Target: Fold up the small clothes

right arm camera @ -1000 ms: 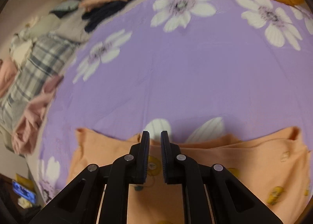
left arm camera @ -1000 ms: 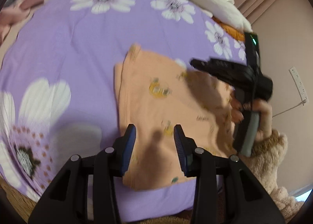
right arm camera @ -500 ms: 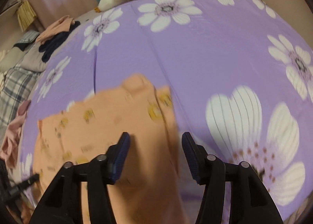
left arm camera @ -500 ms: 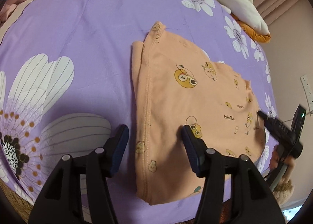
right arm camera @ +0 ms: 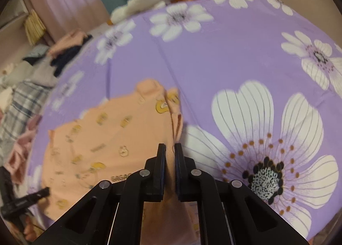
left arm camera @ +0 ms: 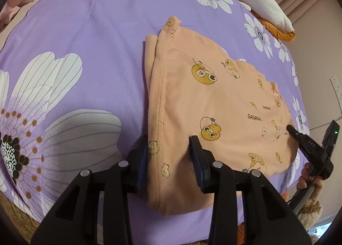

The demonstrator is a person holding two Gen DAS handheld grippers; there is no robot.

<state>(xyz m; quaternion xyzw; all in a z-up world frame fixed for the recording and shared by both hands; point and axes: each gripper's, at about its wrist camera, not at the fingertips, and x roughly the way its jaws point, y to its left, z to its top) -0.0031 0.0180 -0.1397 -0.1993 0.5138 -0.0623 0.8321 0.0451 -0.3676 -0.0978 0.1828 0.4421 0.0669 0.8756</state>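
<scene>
A small peach garment [left arm camera: 215, 103] with yellow cartoon prints lies folded on the purple flowered bedspread [left arm camera: 89, 31]. My left gripper [left arm camera: 168, 146] is open, its fingers astride the garment's near hemmed edge. In the right wrist view the same garment [right arm camera: 102, 138] lies to the left. My right gripper [right arm camera: 170, 150] is shut on the garment's near edge, with peach cloth pinched between the jaws. The right gripper also shows in the left wrist view [left arm camera: 307, 144] at the garment's right side.
A white and orange bundle [left arm camera: 263, 3] lies at the bed's far end. A pile of loose clothes [right arm camera: 32, 69] and a plaid cloth [right arm camera: 23, 103] sit off the bed's left side. A wall with a socket [left arm camera: 335, 86] is on the right.
My right gripper went from open over the garment to shut on its edge. My left gripper moved closer to the near hem and stays open.
</scene>
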